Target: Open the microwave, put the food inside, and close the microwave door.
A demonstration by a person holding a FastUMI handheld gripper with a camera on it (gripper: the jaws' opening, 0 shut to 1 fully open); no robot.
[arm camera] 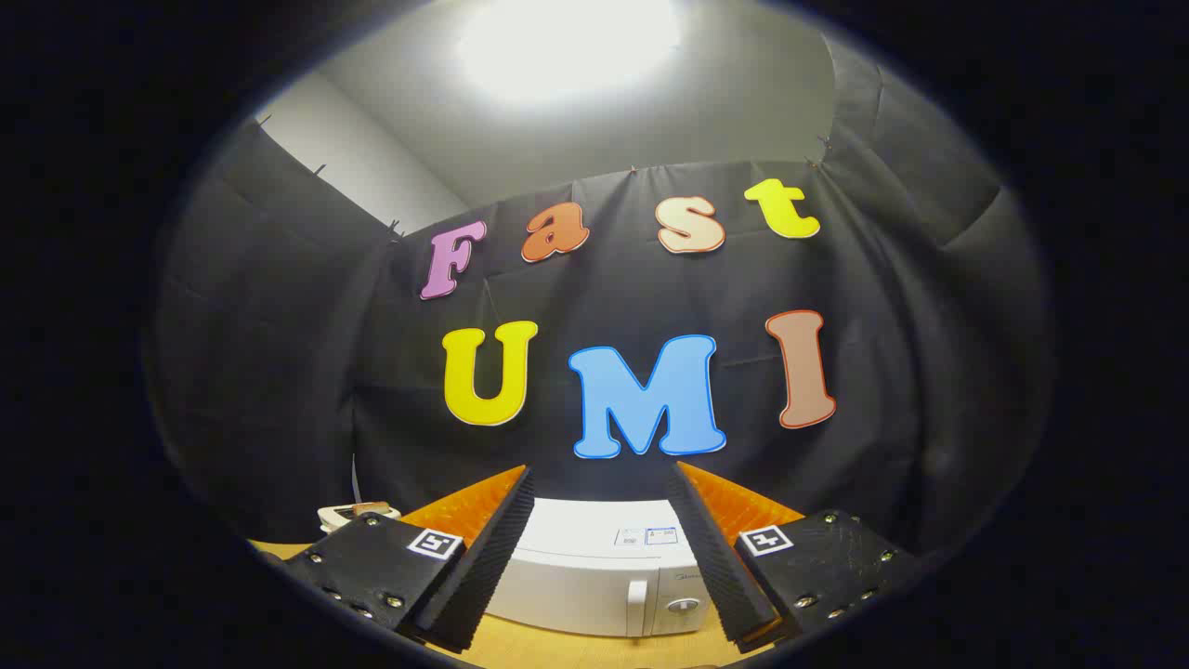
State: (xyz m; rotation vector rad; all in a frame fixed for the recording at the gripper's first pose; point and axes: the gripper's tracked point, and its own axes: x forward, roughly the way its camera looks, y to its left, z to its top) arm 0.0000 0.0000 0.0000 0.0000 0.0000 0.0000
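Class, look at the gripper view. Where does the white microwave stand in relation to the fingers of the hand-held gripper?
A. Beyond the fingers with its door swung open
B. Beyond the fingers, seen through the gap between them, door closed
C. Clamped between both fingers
B: the microwave stands on the table beyond the open hand-held gripper, door closed, nothing between the fingers.

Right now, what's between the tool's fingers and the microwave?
Nothing: in the gripper view the open tool frames the closed white microwave beyond its fingers, with bare wooden tabletop in front.
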